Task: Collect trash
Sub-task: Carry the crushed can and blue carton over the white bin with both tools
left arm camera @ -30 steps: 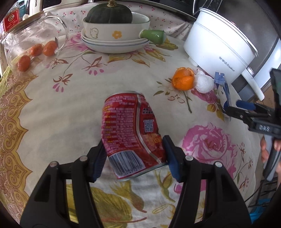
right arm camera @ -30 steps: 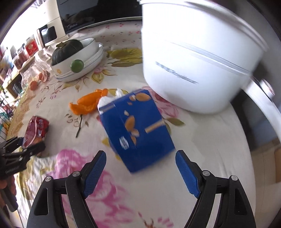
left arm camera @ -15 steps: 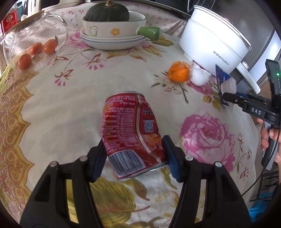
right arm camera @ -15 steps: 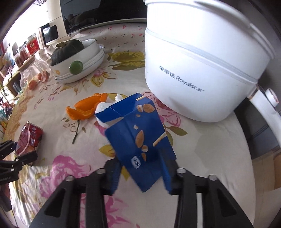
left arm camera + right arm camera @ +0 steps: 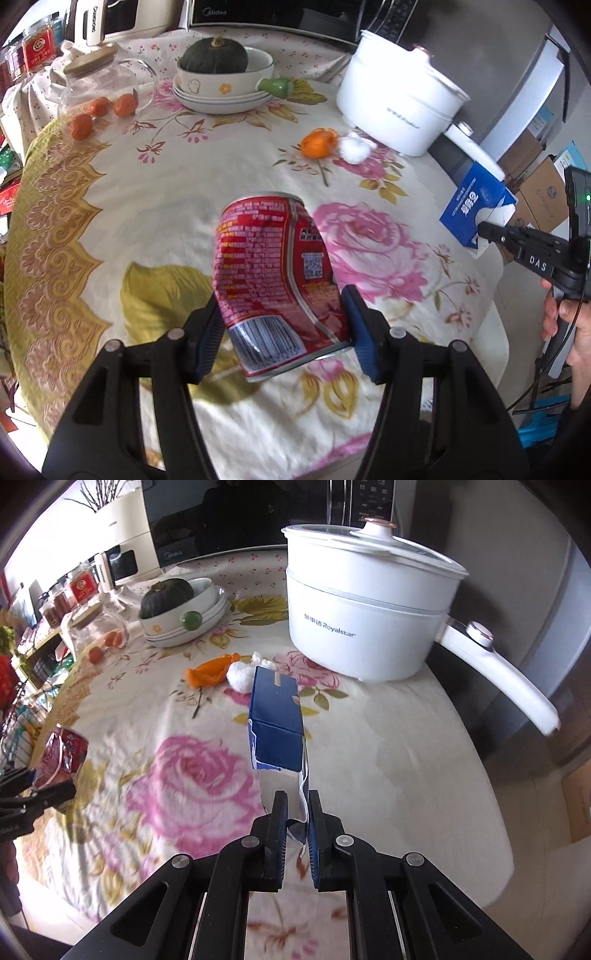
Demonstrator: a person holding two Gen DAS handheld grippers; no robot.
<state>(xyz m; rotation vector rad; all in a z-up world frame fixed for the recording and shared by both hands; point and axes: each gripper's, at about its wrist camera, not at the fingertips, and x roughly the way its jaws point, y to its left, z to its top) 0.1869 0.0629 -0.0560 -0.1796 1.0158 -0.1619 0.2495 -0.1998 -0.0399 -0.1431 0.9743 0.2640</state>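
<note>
The left gripper (image 5: 282, 334) clamps a dented red drink can (image 5: 275, 277) above the floral tablecloth (image 5: 155, 192); its base is hidden. The right gripper (image 5: 296, 821) pinches a torn blue carton (image 5: 276, 723) narrowly, lifted near the white electric pot (image 5: 364, 616).

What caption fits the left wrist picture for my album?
Left gripper grips a dented red can above the floral tablecloth.

Left gripper (image 5: 282, 328) fingers spread wide, gripping; right gripper (image 5: 297, 823) fingers nearly together, pinching.
</note>
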